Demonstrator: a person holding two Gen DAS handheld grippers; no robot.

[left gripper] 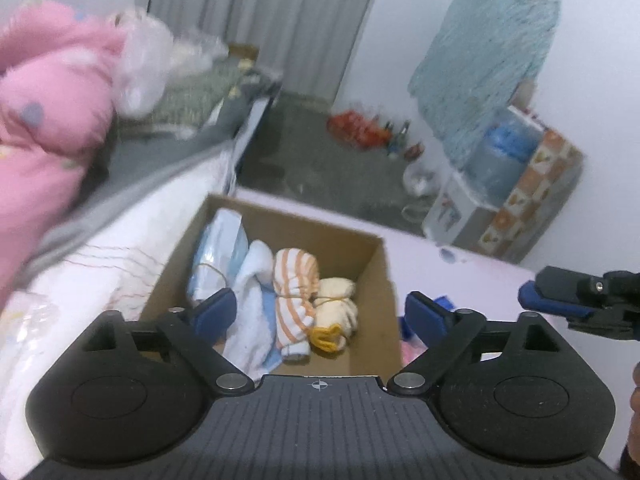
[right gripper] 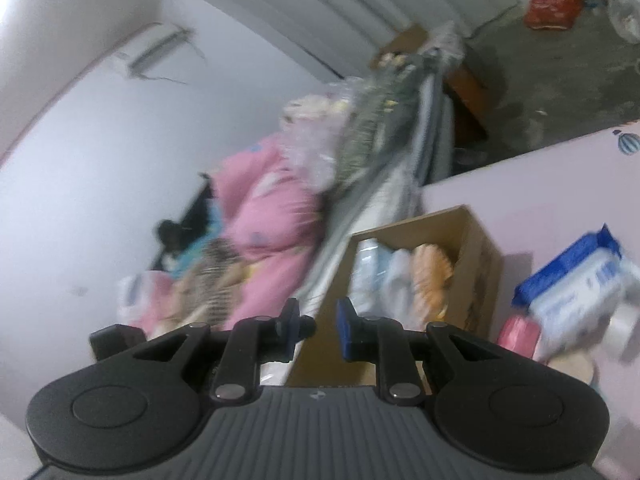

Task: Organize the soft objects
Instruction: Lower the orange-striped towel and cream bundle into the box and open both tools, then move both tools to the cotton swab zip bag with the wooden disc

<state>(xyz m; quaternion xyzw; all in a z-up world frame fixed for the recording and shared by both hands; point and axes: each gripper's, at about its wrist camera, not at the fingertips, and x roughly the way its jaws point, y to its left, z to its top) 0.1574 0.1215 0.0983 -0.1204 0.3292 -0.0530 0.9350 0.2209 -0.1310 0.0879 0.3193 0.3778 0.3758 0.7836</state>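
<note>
Nearest the lens in the left wrist view, the left gripper (left gripper: 318,312) is seen with its blue pads spread wide and nothing between them, poised above the open cardboard box (left gripper: 372,276). Inside that box several soft things are already packed side by side: a pale blue and white plastic-wrapped pack (left gripper: 218,248) against the far-left wall, a white towel (left gripper: 252,296) next to it, an orange-striped rolled cloth (left gripper: 294,296) tied with string, and a cream rolled cloth (left gripper: 336,304) beside that, with a small yellow piece (left gripper: 326,338) at its near end. Part of the box floor at the right is left bare, so room for more can be judged to remain. The right gripper (right gripper: 318,330) is seen in its own view with the jaws drawn nearly together and nothing held between them; its tip also shows at the right edge of the left view. Much of the task appears done, since four or five items lie in the box, but it is judged unfinished: on the pink counter (right gripper: 560,184) to the right of the box, a blue-and-white soft pack (right gripper: 580,284) and a pink roll (right gripper: 518,332) are still outside it, with other pale things near them too blurred to name. A pink quilt (left gripper: 48,120) and a heap of bagged things are piled on the bed to the left of the box; whether these belong to the task cannot be told.
</note>
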